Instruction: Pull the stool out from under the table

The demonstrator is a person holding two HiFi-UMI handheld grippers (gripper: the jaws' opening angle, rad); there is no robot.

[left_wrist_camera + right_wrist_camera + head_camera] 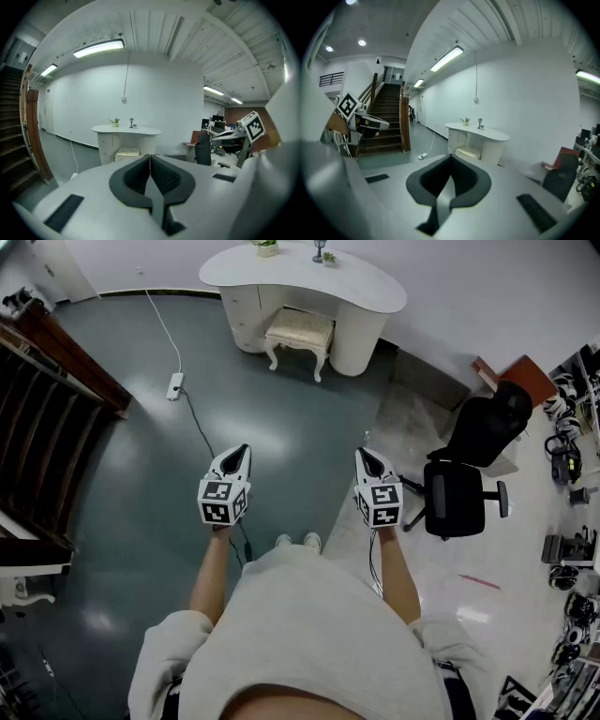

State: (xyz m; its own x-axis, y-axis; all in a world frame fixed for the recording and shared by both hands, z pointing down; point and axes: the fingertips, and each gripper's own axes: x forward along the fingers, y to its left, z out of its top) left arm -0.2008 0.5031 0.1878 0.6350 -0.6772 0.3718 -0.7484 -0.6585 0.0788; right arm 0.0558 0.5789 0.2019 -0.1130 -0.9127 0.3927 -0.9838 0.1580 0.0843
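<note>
Stool (300,332) tucked under white worktop (366,282), top centre of frame. Left gripper (244,452) and right gripper (362,455) mid-frame, well apart from it; fingers pressed together, holding nothing.

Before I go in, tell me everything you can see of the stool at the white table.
The stool is cream-white: a rectangular padded seat with a textured-looking top on curved legs. It stands upright on the dark floor, its back part tucked into the knee recess of the white curved table, its front legs in the open. Nothing lies on it; whether it touches the table cannot be told. The left gripper and right gripper, both shut, are far short of it.
</note>
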